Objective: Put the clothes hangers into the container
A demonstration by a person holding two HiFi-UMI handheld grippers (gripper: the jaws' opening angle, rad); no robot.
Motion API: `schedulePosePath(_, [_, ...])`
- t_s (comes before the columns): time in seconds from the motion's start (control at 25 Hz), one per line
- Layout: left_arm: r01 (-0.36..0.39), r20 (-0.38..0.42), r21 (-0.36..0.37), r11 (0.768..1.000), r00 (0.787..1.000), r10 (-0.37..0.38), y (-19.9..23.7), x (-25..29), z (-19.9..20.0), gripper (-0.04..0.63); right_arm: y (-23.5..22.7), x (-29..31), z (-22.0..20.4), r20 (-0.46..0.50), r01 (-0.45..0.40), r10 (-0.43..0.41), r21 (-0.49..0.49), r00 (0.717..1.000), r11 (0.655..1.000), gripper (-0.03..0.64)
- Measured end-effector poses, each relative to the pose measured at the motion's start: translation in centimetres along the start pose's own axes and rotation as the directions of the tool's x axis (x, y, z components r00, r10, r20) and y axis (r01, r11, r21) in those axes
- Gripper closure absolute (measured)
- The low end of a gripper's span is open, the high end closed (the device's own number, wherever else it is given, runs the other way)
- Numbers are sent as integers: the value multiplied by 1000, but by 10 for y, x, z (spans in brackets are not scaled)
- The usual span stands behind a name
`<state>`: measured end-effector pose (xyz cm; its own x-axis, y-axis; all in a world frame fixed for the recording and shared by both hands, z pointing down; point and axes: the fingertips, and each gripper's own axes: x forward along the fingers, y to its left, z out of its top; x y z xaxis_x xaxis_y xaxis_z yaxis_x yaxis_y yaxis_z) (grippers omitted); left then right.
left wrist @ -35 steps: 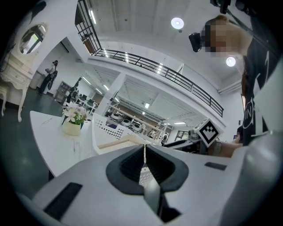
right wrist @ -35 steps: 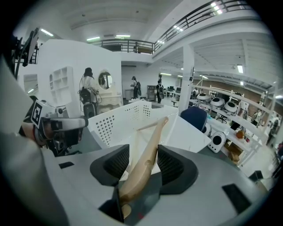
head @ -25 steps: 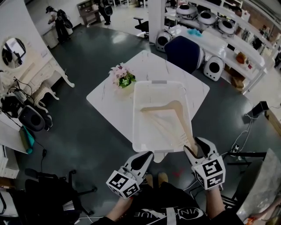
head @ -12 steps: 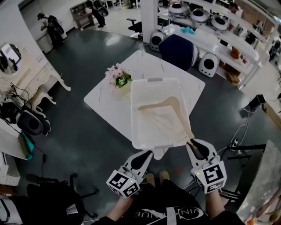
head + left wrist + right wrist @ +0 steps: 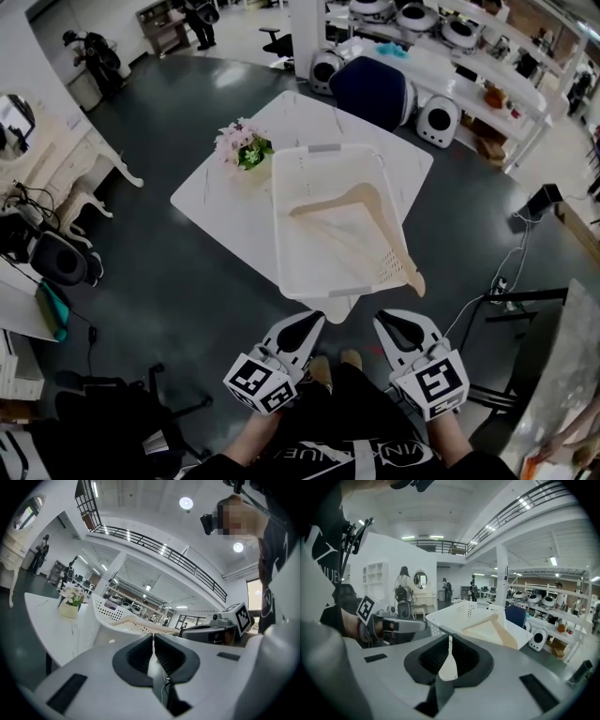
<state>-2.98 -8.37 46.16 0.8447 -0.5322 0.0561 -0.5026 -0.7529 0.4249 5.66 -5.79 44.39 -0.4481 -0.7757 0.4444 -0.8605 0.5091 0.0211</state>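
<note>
A: Your hanger (image 5: 359,195) lies in the basket (image 5: 277,220) at mid-frame on the desk (image 5: 225,202). One arm's tip pokes over the basket's lower-right rim.

B: And your fingers are pressed together on nothing, both pairs. Your left gripper (image 5: 309,322) and right gripper (image 5: 389,321) sit at the bottom of the frame, near the basket but apart from it.

A: So you look nearly done, I'd judge. No other hanger shows on the desk, only flowers (image 5: 239,145) at upper left.

B: Agreed. You may only have to nudge that tip inside.
</note>
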Motion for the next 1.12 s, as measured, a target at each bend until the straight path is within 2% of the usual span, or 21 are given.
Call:
schedulePosePath(0.4, [5,-27,19,1000,1000,-5,-8,-4,-9,577,29,1,-6,20,-94,93,37,995,995,572])
schedulePosePath(0.56, [-4,-20,34,999,1000,5,-16,-7,-7,577,40,-5,-15,-11,-128,129,45,992,991,572])
schedulePosePath(0.84, [-56,8,31,998,998,56,-39,-19,-14,577,64,-35,-28,21,-223,222,25,975,975,572])
schedulePosePath(1.12, [-85,22,21,996,996,85,-79,-39,-32,577,79,-73,-47,17,-258,258,65,966,964,572])
